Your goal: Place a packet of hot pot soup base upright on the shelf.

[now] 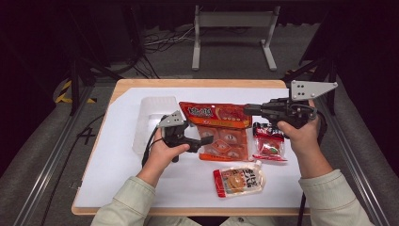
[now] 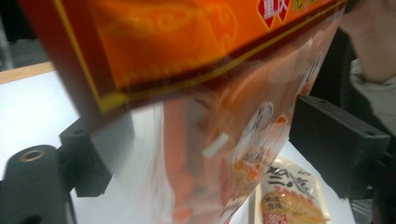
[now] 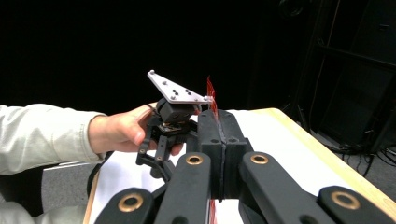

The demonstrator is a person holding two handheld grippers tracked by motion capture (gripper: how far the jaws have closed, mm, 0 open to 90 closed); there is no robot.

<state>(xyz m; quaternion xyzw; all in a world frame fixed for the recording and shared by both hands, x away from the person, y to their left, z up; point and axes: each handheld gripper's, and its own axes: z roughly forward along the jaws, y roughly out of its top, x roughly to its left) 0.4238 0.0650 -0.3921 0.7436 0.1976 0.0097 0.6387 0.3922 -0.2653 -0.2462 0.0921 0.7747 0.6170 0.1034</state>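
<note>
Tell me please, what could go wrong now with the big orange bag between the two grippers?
1. The right gripper pinches only a thin edge of the orange bag, so the hanging bag might slip or tear.
2. The left gripper has open jaws around the bag's clear lower part; closing might crush what is inside.
3. The swinging bag could knock the pouch on the table.

Large orange-red snack packet [image 1: 219, 127], clear lower half, lifted edge-up above the white-covered table [image 1: 122, 160].

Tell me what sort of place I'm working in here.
Probably a lab or recording studio, not a kitchen: black-curtained surroundings, a metal frame stand on grey carpet, cables across the floor, and a white-covered table.
</note>
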